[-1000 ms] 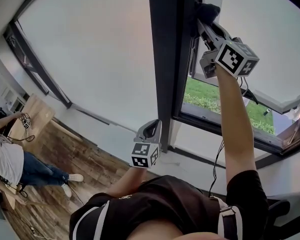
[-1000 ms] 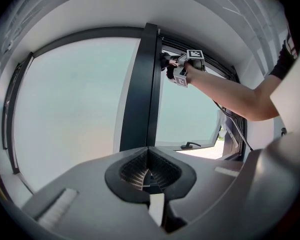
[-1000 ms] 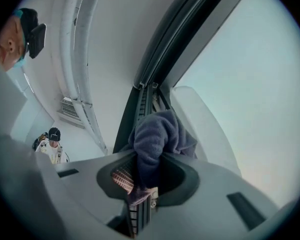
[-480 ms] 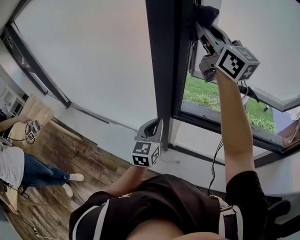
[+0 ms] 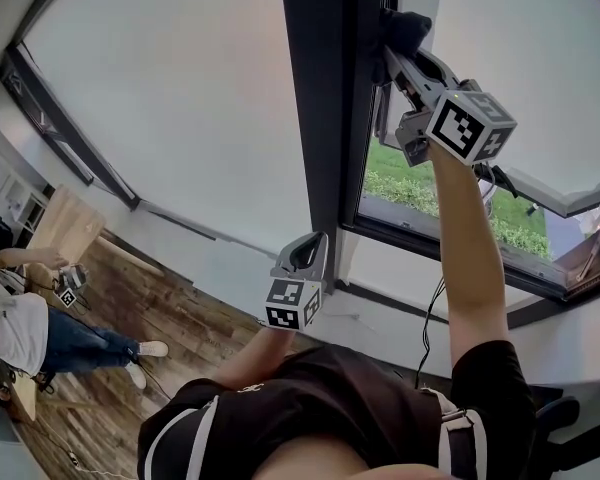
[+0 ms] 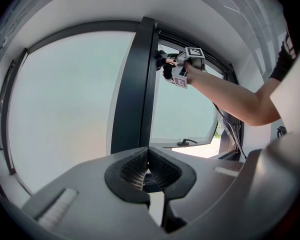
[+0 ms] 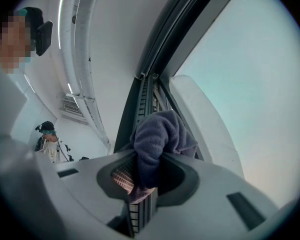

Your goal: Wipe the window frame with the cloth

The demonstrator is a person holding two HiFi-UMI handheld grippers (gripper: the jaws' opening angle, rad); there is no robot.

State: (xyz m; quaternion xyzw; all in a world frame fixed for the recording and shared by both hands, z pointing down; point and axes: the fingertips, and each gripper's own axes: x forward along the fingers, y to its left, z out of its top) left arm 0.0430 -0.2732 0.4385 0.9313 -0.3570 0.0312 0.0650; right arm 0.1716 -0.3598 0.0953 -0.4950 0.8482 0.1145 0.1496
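Step in hand: wiping. Right tongs [image 7: 142, 176] clamped on purple cloth [image 7: 160, 134], cloth against dark window frame [image 5: 325, 118], high, at its right edge. Left tongs [image 6: 148, 166] together, empty, low near frame foot. Next move likely calls for sliding cloth along frame under steady pressure.

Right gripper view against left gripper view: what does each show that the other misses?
Only the right gripper view: a close look at the cloth pinched between the right hand-held gripper's jaws, plus a bystander in the room. Only the left gripper view: the left hand-held gripper, jaws together with nothing between them, and the person's outstretched arm. Both: the dark window frame.
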